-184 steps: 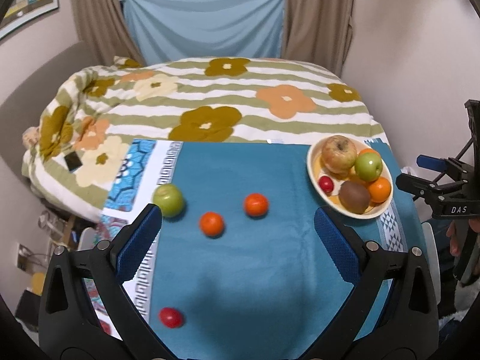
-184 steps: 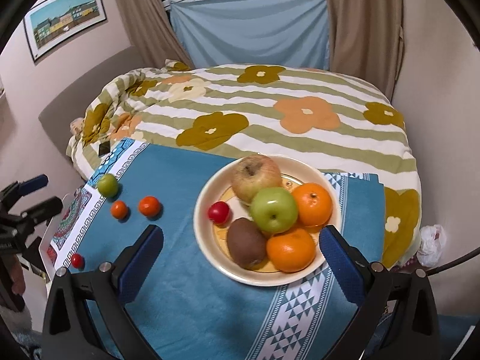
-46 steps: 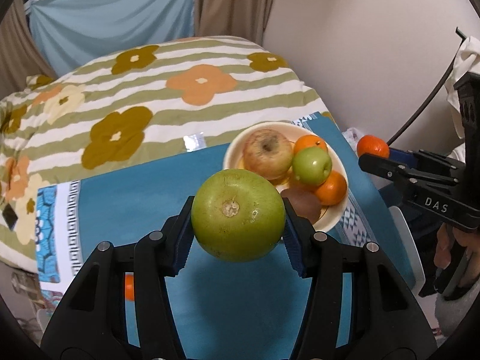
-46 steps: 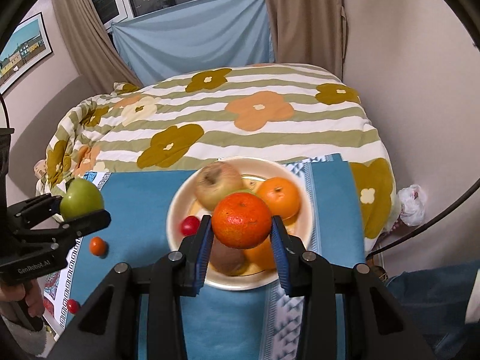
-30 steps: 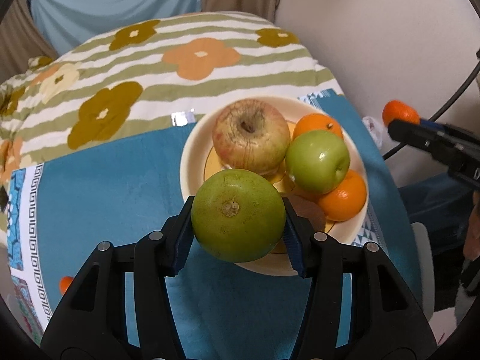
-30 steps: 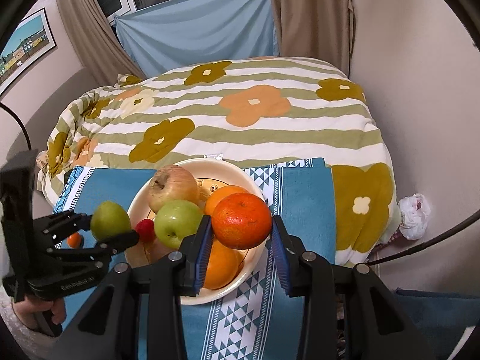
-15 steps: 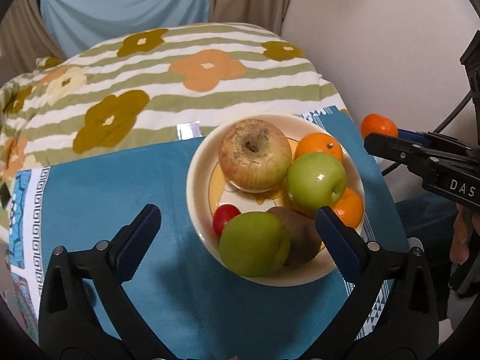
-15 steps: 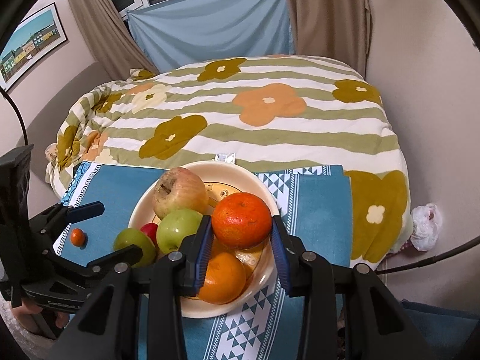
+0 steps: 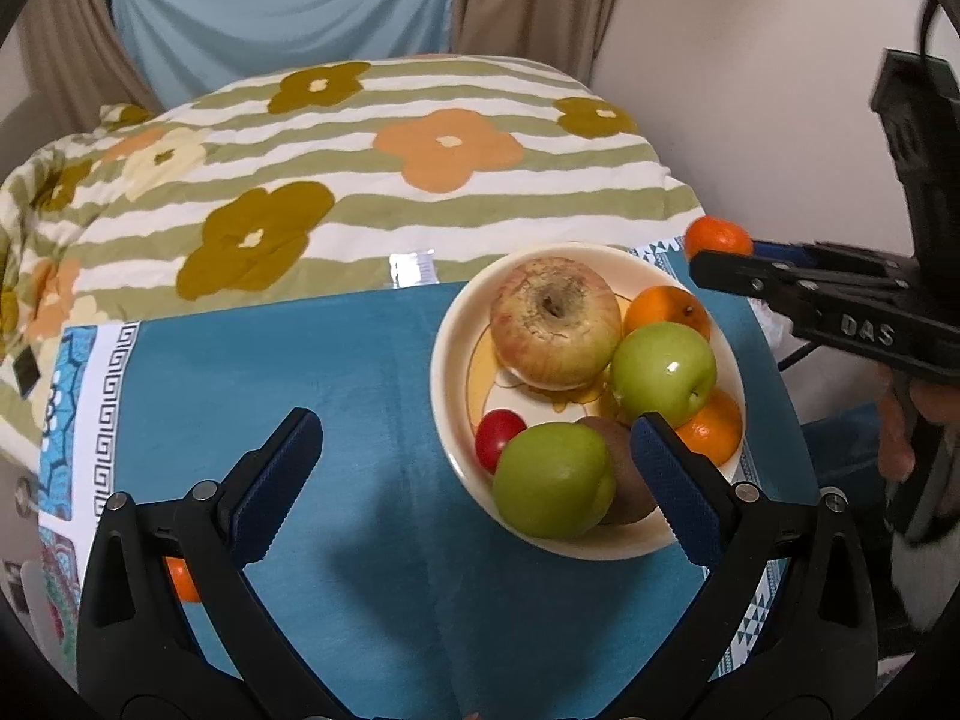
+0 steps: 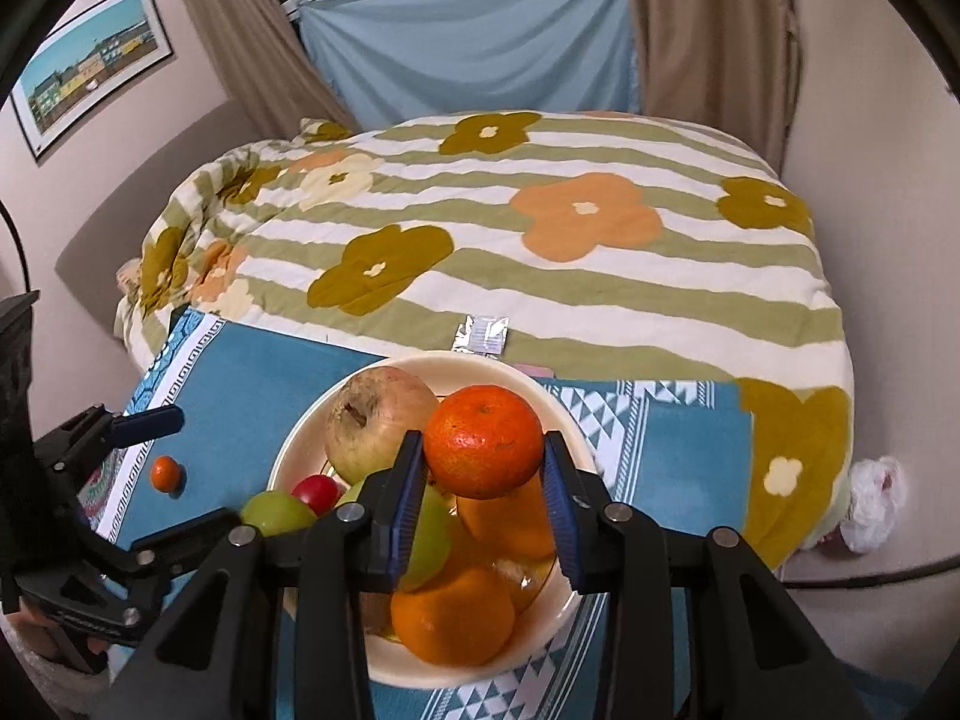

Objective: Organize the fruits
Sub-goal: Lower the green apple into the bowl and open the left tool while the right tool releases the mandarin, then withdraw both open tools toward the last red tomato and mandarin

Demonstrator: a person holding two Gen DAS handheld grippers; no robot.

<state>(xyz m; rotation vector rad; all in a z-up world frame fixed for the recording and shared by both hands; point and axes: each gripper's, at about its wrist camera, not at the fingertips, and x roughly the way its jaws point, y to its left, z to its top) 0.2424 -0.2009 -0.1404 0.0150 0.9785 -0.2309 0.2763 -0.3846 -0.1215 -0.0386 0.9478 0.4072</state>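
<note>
A cream plate (image 9: 456, 324) on the blue cloth holds a large red-yellow apple (image 9: 555, 321), a green apple (image 9: 663, 375), two oranges, a kiwi, a small red fruit (image 9: 498, 447) and a green fruit (image 9: 555, 480) at its near rim. My left gripper (image 9: 474, 480) is open and empty, low over the cloth at the plate's left front. My right gripper (image 10: 485, 495) is shut on an orange (image 10: 483, 441) above the plate (image 10: 558, 414); it shows in the left wrist view (image 9: 717, 237) too.
A small orange (image 10: 165, 473) lies on the cloth's left part, seen behind my left finger (image 9: 180, 579) too. A flowered striped blanket (image 9: 360, 138) covers the bed beyond the cloth. A small foil packet (image 10: 483, 333) lies by the plate. A wall is close on the right.
My left gripper has drawn back to the left from the plate, open, with the green fruit left on the plate. My right gripper has moved lower over the plate with the orange.
</note>
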